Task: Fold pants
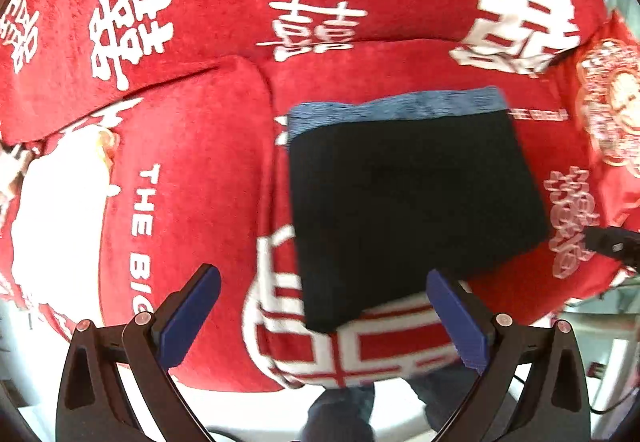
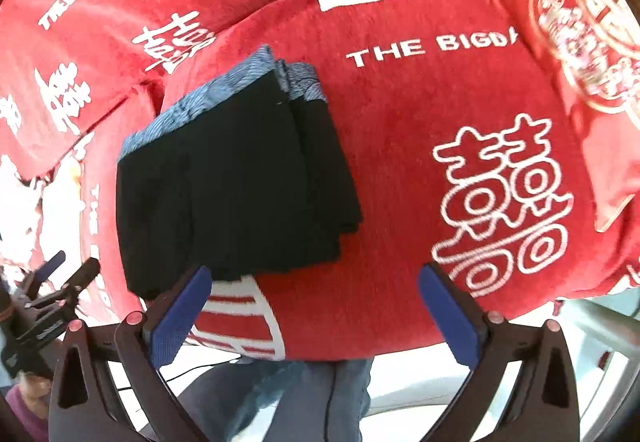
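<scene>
The pants (image 1: pixel 408 201) lie folded into a compact dark rectangle with a blue band along the far edge, resting on the red sofa seat (image 1: pixel 208 161). In the right wrist view the folded pants (image 2: pixel 232 181) show stacked layers on their right side. My left gripper (image 1: pixel 324 294) hangs above the near edge of the pants, jaws wide open, nothing between the blue pads (image 1: pixel 192 314). My right gripper (image 2: pixel 314 294) is also open and holds nothing, above the seat's front edge just right of the pants. The left gripper (image 2: pixel 60 282) shows at the left of the right wrist view.
The sofa wears a red cover (image 2: pixel 440 121) with white characters and lettering. A red cushion (image 1: pixel 612 101) with a round emblem sits at the right end. A person's legs in jeans (image 2: pixel 304 394) stand in front of the sofa, over a pale floor (image 1: pixel 248 410).
</scene>
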### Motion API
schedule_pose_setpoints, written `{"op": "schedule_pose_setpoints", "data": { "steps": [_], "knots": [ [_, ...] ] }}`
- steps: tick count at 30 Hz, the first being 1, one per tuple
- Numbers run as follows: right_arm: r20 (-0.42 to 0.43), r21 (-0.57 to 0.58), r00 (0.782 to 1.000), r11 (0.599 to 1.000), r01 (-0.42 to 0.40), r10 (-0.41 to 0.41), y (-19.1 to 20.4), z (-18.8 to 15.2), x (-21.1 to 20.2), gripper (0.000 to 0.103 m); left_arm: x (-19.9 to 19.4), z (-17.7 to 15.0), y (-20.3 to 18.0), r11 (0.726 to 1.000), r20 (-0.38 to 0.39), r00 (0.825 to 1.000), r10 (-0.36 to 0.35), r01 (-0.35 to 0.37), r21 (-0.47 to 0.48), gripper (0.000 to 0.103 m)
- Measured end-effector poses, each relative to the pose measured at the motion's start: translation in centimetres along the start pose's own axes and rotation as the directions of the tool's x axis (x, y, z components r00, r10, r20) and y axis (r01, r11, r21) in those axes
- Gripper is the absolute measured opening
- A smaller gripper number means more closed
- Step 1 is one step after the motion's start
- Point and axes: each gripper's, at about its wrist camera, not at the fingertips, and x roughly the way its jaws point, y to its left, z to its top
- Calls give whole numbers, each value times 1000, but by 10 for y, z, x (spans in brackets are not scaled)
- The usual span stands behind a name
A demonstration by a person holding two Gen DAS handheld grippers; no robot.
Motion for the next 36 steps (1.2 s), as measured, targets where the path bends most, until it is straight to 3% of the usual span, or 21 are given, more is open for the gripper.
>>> {"op": "schedule_pose_setpoints", "data": {
  "steps": [3, 11, 18, 26, 36],
  "knots": [
    [10, -44, 999, 998, 45, -44, 15, -12, -19, 103, -13, -3, -5, 1000, -25, 1000, -16, 16, -13, 103],
    [-1, -57, 999, 998, 40, -41, 47, -35, -53, 103, -44, -14, 0, 998, -72, 996, 55, -57, -25, 103],
    [-17, -85, 999, 996, 38, -39, 71, -46, -63, 103, -60, -25, -3, 999, -82, 996, 45, -47, -23, 103],
    [-13, -116, 999, 992, 43, -45, 76, -39, -73, 103, -72, -29, -12, 997, -77, 995, 68, -71, -24, 103],
    [-46, -154, 998, 988, 31, -38, 60, -31, -72, 103, -62, -28, -42, 993, -133, 986, 103, -110, -52, 103]
  ]
}}
